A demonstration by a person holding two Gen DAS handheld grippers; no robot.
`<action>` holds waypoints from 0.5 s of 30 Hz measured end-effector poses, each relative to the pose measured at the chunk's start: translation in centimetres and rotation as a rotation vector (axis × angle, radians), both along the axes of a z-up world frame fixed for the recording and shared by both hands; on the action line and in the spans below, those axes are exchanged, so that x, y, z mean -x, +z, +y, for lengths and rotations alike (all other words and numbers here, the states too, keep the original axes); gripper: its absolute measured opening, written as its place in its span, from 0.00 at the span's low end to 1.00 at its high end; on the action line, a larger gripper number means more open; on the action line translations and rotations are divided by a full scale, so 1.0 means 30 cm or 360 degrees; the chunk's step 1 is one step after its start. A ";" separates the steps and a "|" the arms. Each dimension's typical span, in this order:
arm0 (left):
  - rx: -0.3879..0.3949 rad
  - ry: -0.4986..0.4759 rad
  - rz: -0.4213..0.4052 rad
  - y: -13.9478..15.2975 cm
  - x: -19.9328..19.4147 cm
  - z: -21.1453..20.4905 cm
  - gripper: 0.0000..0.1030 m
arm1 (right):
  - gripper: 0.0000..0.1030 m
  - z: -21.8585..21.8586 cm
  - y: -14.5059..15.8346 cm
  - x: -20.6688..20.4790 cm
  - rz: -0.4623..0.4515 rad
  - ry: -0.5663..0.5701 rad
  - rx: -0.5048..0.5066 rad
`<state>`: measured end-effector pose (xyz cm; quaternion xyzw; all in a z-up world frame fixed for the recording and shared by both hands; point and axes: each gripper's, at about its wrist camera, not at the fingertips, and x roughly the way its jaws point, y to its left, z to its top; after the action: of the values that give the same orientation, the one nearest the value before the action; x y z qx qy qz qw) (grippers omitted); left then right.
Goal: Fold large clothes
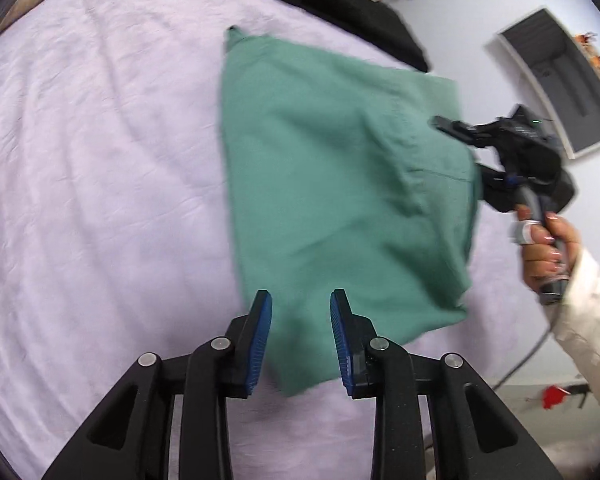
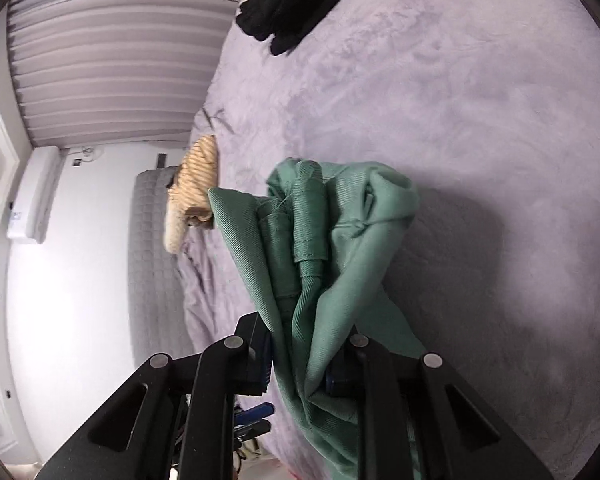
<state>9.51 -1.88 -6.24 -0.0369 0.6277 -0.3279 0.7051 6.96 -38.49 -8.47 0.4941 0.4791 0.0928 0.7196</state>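
A large green garment (image 1: 332,168) lies spread on the lilac bed cover (image 1: 100,160). My left gripper (image 1: 301,340) is open and empty, its blue pads (image 1: 260,344) just above the garment's near edge. My right gripper (image 2: 296,360) is shut on a bunched fold of the green garment (image 2: 320,248) and holds it lifted off the bed cover (image 2: 480,120). In the left wrist view the right gripper (image 1: 476,152) sits at the garment's right edge, held by a hand.
A black garment (image 1: 348,12) lies at the far side of the bed; it also shows in the right wrist view (image 2: 292,0). A tan striped cloth (image 2: 196,184) lies by the bed's edge. A framed dark panel (image 1: 560,80) stands to the right.
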 end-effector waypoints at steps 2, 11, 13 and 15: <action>-0.0019 0.0057 0.0102 -0.035 -0.013 0.002 0.31 | 0.20 -0.029 -0.023 0.021 0.0021 -0.0097 -0.0008; -0.0104 0.0038 0.0081 -0.111 -0.033 -0.068 0.97 | 0.28 -0.076 -0.057 -0.012 0.0044 -0.0024 0.0049; -0.0116 0.0027 0.0136 -0.167 -0.039 -0.083 0.97 | 0.38 -0.108 -0.076 -0.008 0.0062 -0.0003 0.0047; -0.0114 0.0039 0.0189 -0.214 -0.048 -0.099 0.97 | 0.56 -0.140 -0.095 -0.020 0.0058 0.0019 0.0046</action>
<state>10.94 -4.85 -12.67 -0.0389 0.6792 -0.2938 0.6715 7.56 -42.69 -11.32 0.4825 0.4963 0.0811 0.7172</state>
